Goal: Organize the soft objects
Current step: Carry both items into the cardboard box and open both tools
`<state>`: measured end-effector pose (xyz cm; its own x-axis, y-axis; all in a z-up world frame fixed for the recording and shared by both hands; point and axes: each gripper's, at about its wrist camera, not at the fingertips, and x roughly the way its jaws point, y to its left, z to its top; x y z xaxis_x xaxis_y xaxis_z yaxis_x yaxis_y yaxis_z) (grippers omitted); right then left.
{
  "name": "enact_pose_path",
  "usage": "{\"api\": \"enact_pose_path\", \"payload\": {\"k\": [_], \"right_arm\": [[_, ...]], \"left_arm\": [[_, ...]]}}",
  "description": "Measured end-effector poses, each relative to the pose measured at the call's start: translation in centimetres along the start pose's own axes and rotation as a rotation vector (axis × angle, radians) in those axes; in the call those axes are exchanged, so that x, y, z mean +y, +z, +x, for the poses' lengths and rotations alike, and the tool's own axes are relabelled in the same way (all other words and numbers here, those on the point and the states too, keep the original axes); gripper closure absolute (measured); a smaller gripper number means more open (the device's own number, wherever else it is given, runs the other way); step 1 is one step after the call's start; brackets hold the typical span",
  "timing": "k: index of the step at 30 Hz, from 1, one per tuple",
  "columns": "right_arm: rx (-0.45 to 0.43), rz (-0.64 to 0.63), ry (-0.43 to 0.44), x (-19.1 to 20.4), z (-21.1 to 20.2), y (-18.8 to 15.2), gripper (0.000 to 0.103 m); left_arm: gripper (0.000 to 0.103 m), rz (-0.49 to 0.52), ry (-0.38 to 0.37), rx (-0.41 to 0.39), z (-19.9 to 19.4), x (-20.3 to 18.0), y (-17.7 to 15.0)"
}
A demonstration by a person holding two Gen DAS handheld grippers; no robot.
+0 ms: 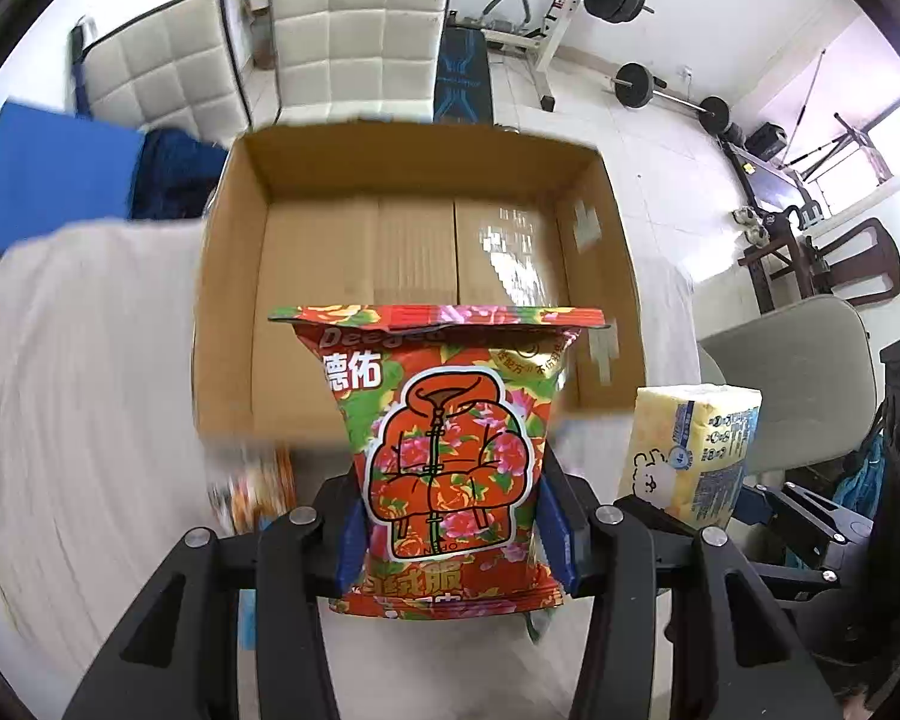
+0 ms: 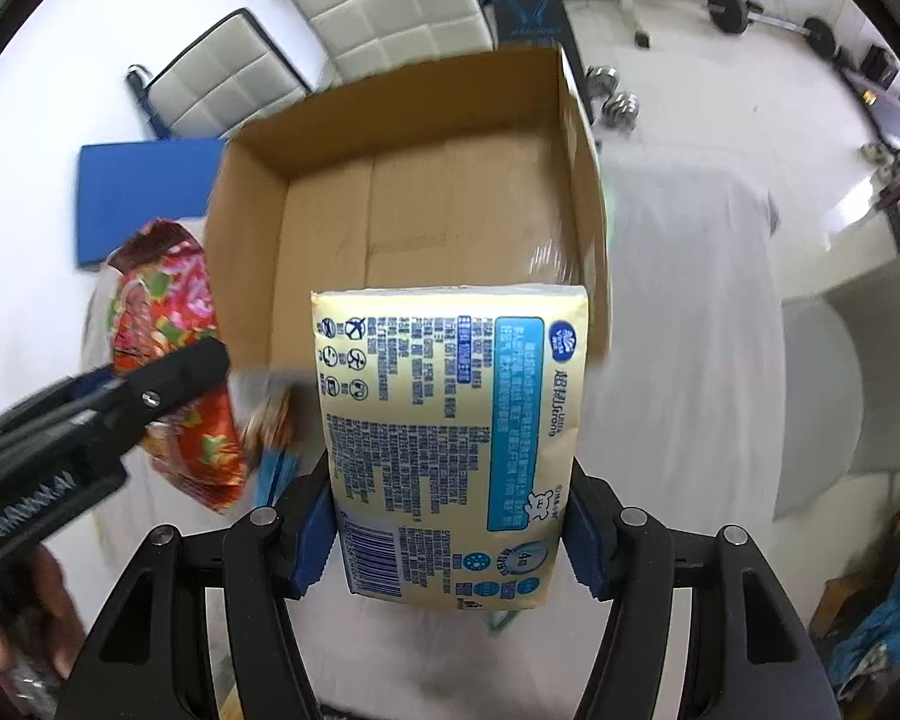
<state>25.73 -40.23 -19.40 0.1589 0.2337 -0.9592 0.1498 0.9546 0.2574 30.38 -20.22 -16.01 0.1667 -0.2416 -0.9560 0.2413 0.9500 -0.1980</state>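
Home-gym vibes all around: weight bench, barbells, a couple of white quilted chairs (image 1: 354, 30) at the back, and a table under a pale cloth (image 1: 90, 372) with a big open cardboard box (image 1: 402, 228) sitting on it. Nothing shows inside the box.

Left gripper (image 1: 453, 516) is clamped on a red floral pack (image 1: 456, 450), held upright and just short of the box's near wall. Right gripper (image 2: 450, 510) is squeezed onto a yellow tissue pack (image 2: 450, 438), also up in the air in front of the box. From the right wrist view the floral pack (image 2: 174, 360) hangs off to the left with the other tool on it; from the left wrist view the tissue pack (image 1: 690, 456) floats off to the right.

Both of these look light and squishy, probably slick film wrap too. The blue pads dent the floral pack's waist, so a mid-body pinch seems right; its crimped top edge would likely crumple. The tissue pack looks firmer, a blocky cushion, and is gripped across its lower half.

Room-wise, the box mouth looks wide enough for both side by side, but the near wall needs clearing first. Some blurry smaller item (image 2: 270, 420) lies on the cloth between the grippers, can't tell what. A blue pad (image 2: 144, 198) sits left of the box.
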Motion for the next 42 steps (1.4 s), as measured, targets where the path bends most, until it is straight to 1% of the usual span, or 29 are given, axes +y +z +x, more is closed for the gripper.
{"api": "enact_pose_path", "payload": {"k": [1,4,7,11,13,17,19,23,27,30,32,33,34,35,37,40,42], "right_arm": [[-0.001,0.006,-0.009,0.1,0.4,1.3,0.037],[0.004,0.017,-0.034,0.7,2.2,5.3,0.037],[0.013,0.025,-0.049,0.7,3.9,8.0,0.037],[0.033,0.000,-0.077,0.9,7.0,11.1,0.037],[0.053,-0.009,-0.094,0.8,8.8,12.4,0.037],[0.092,-0.019,-0.127,-0.1,12.0,14.8,0.037],[0.112,-0.016,-0.133,-0.3,13.4,15.7,0.037],[0.129,-0.027,-0.152,-0.7,14.9,16.4,0.037],[0.137,-0.036,-0.171,-0.5,15.7,16.7,0.037],[0.154,-0.046,-0.165,-0.2,16.3,16.9,0.037],[0.177,-0.039,-0.162,-0.2,16.7,17.1,0.036],[0.180,-0.038,-0.169,-0.4,16.5,17.0,0.031],[0.169,-0.037,-0.177,-0.4,16.3,17.0,0.028],[0.160,-0.036,-0.182,-0.3,16.1,16.9,0.021],[0.162,-0.033,-0.179,-0.3,15.8,16.9,0.021],[0.159,-0.043,-0.202,-0.3,15.3,16.6,0.021],[0.164,-0.040,-0.208,0.0,15.0,16.5,0.017]], "left_arm": [[0.059,-0.001,0.002,0.004,0.6,0.4,1.7],[0.059,-0.009,-0.008,0.028,3.8,1.8,5.1],[0.059,-0.025,-0.015,0.062,6.8,3.1,8.4],[0.059,-0.048,-0.047,0.124,10.0,4.0,11.5],[0.059,-0.060,-0.063,0.159,12.0,4.4,12.7],[0.059,-0.058,-0.072,0.211,14.4,4.6,14.4],[0.059,-0.053,-0.075,0.234,15.6,4.5,14.8],[0.059,-0.034,-0.064,0.265,17.0,4.3,15.2],[0.059,-0.028,-0.064,0.281,17.7,4.0,15.3],[0.058,-0.022,-0.069,0.315,18.2,3.6,15.2],[0.057,-0.044,-0.057,0.334,18.7,3.6,15.0],[0.057,-0.068,-0.056,0.334,18.6,3.8,14.9],[0.054,-0.079,-0.050,0.327,18.4,3.9,14.8],[0.048,-0.075,-0.051,0.317,18.1,3.8,14.8],[0.040,-0.046,-0.017,0.284,17.5,3.6,14.8],[0.039,-0.020,0.008,0.259,16.7,3.6,14.4],[0.038,-0.021,0.009,0.250,16.2,3.8,14.0]]}}
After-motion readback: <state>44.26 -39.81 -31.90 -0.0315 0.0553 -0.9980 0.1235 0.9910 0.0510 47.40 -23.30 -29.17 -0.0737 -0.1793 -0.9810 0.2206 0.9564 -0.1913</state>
